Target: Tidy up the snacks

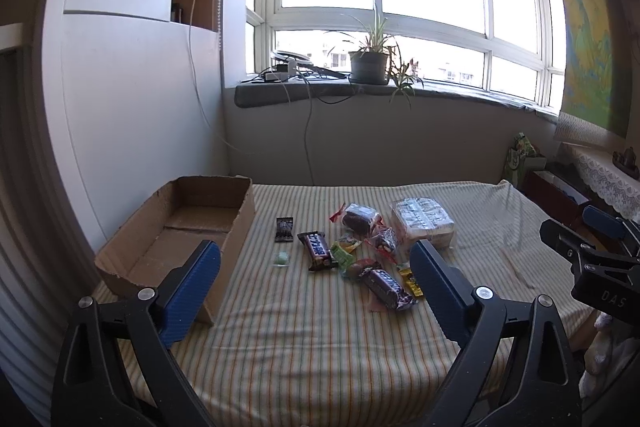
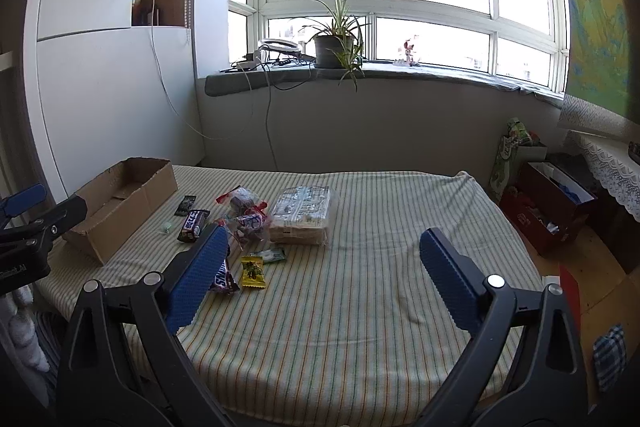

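Note:
An open, empty cardboard box [image 1: 176,239] [image 2: 120,203] lies at the left of the striped table. A pile of wrapped snacks sits mid-table: two Snickers bars [image 1: 318,250] [image 1: 387,287], a small dark packet [image 1: 284,228], a green candy [image 1: 282,259], a brown cake in clear wrap [image 1: 359,219], a large clear pack of wafers [image 1: 423,221] [image 2: 302,213] and a yellow candy [image 2: 253,270]. My left gripper [image 1: 316,291] is open and empty above the near side of the pile. My right gripper [image 2: 320,283] is open and empty, right of the pile.
The table wears a striped cloth [image 2: 360,307]. A windowsill with a potted plant [image 1: 370,61] and cables runs behind. Red boxes and bags [image 2: 548,211] stand on the floor to the right. A white wall is at the left.

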A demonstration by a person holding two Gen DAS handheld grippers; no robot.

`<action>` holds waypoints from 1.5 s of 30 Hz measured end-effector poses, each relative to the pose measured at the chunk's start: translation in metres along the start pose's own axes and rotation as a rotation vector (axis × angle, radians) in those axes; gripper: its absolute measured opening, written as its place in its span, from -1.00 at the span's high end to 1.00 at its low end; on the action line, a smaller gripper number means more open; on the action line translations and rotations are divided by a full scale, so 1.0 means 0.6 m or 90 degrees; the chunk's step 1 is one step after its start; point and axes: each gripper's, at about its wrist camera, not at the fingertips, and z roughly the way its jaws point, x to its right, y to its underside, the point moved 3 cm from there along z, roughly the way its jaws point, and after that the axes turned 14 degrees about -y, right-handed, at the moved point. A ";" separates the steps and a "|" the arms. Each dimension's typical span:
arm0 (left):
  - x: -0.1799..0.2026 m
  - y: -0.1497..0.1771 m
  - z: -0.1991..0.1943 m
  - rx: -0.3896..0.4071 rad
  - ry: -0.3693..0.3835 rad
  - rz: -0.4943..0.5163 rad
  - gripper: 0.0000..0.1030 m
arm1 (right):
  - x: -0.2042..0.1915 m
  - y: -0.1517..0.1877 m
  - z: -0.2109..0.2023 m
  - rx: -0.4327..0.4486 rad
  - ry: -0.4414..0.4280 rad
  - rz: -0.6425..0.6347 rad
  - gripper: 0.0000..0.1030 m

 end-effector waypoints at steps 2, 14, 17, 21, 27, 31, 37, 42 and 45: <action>-0.003 0.004 0.010 -0.012 0.007 -0.003 -0.74 | -0.001 0.002 0.005 -0.006 -0.007 -0.002 -0.83; -0.005 0.046 0.082 -0.107 0.064 -0.012 -0.10 | 0.002 0.040 0.088 -0.107 -0.093 0.000 -0.19; 0.004 0.058 0.099 -0.139 0.087 -0.013 -0.03 | 0.010 0.053 0.120 -0.139 -0.119 0.011 -0.18; 0.027 0.069 0.122 -0.172 0.116 -0.011 0.16 | 0.026 0.069 0.166 -0.181 -0.142 0.023 -0.05; 0.069 0.075 0.153 -0.215 0.164 -0.010 0.25 | 0.027 0.083 0.220 -0.245 -0.201 0.036 0.12; 0.091 0.073 0.174 -0.235 0.180 -0.006 0.25 | 0.016 0.087 0.249 -0.273 -0.229 0.031 0.16; 0.108 0.077 0.209 -0.270 0.194 -0.005 0.25 | 0.001 0.098 0.289 -0.312 -0.254 0.018 0.34; 0.122 0.082 0.231 -0.298 0.201 -0.001 0.25 | 0.000 0.104 0.310 -0.340 -0.265 0.031 0.34; 0.127 0.083 0.241 -0.307 0.201 0.007 0.27 | 0.000 0.101 0.318 -0.353 -0.269 0.035 0.34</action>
